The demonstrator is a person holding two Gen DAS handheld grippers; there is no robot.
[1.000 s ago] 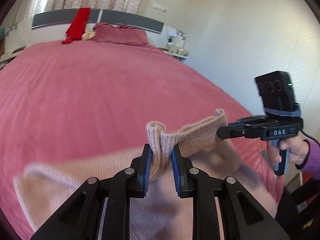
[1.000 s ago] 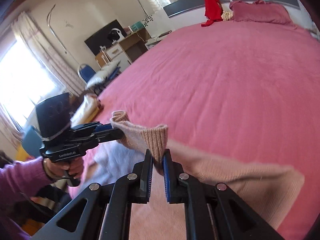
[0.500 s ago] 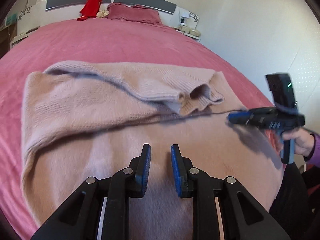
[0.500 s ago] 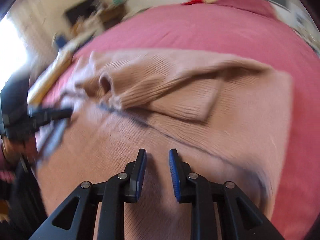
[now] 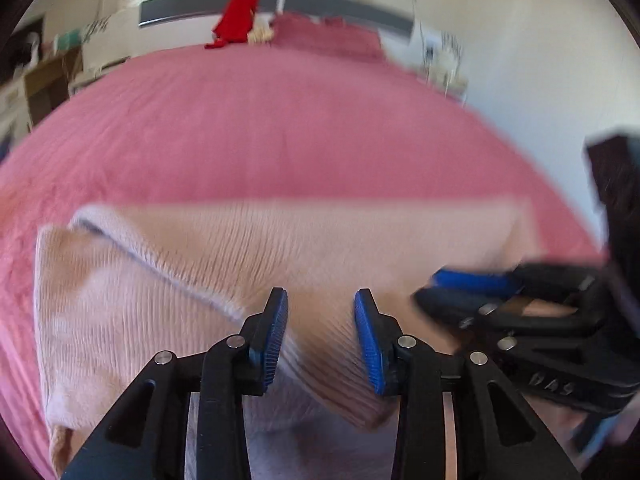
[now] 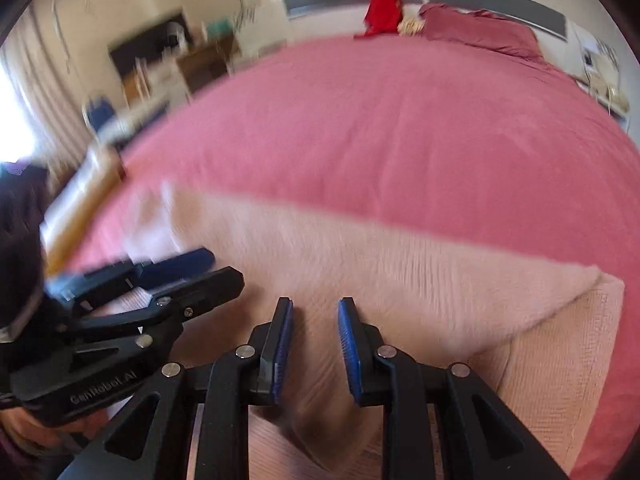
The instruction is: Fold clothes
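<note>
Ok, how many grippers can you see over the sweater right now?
2. The left gripper and the right gripper hang side by side over the near part of the sweater, both open and holding nothing.

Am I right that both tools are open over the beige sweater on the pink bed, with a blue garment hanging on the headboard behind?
Not quite: the garment on the headboard is red, not blue, as the left wrist view shows. The rest holds: the left tool and right tool are open over the beige sweater on the pink bed.
</note>
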